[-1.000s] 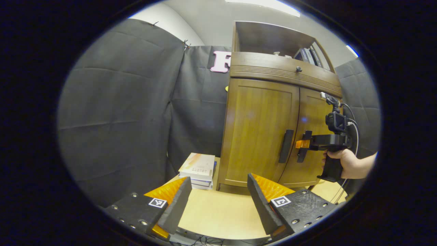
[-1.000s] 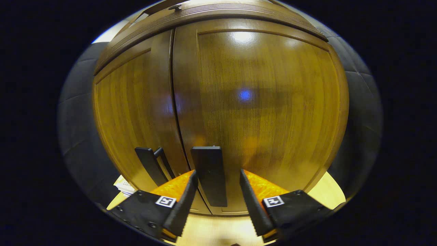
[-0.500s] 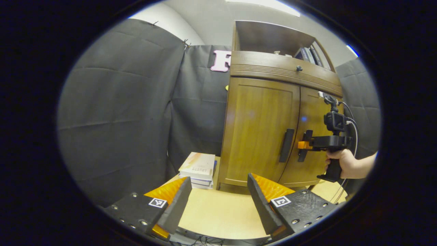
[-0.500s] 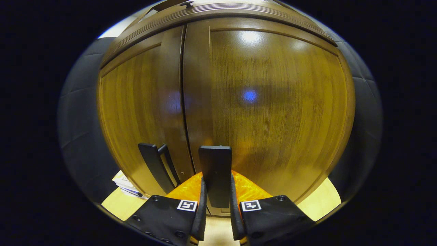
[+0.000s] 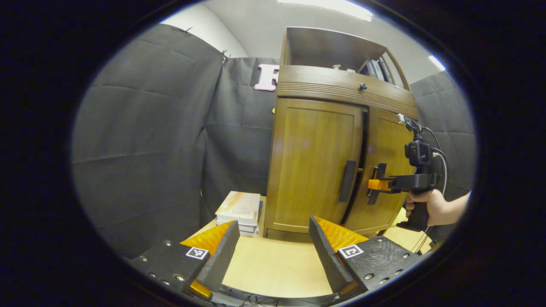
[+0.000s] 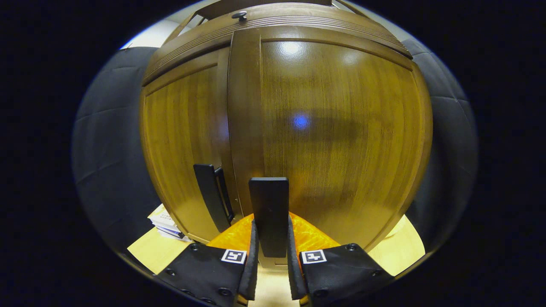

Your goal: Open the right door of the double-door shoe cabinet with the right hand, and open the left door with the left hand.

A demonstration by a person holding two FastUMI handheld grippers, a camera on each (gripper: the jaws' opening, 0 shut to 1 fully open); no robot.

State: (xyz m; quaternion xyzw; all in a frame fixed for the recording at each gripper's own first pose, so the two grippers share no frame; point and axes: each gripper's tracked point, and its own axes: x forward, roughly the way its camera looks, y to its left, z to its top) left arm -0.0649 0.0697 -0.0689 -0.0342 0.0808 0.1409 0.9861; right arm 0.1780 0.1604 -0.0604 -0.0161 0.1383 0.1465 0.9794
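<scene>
The wooden shoe cabinet [image 5: 315, 85] stands on the table. Its left door [image 5: 313, 162] is closed, with its dark handle [image 5: 347, 181] untouched. The right door [image 5: 386, 162] is slightly ajar, with a dark gap along its inner edge. My right gripper [image 5: 375, 184], held by a hand [image 5: 426, 204], is shut on the right door's handle [image 6: 268, 200]. In the right gripper view, the right gripper [image 6: 271, 224] clamps that handle from both sides, with the left handle [image 6: 211, 196] beside it. My left gripper [image 5: 273, 230] hangs open and holds nothing, well short of the cabinet.
A stack of books [image 5: 239, 209] lies on the light wooden table [image 5: 273, 264] left of the cabinet. A drawer with a small knob [image 5: 363, 86] sits above the doors, under an open shelf holding books [image 5: 375, 68]. Black cloth walls surround the booth.
My right gripper went from open around the right handle to shut on it, then pulled the right door slightly ajar. The left gripper stays open, barely shifted.
</scene>
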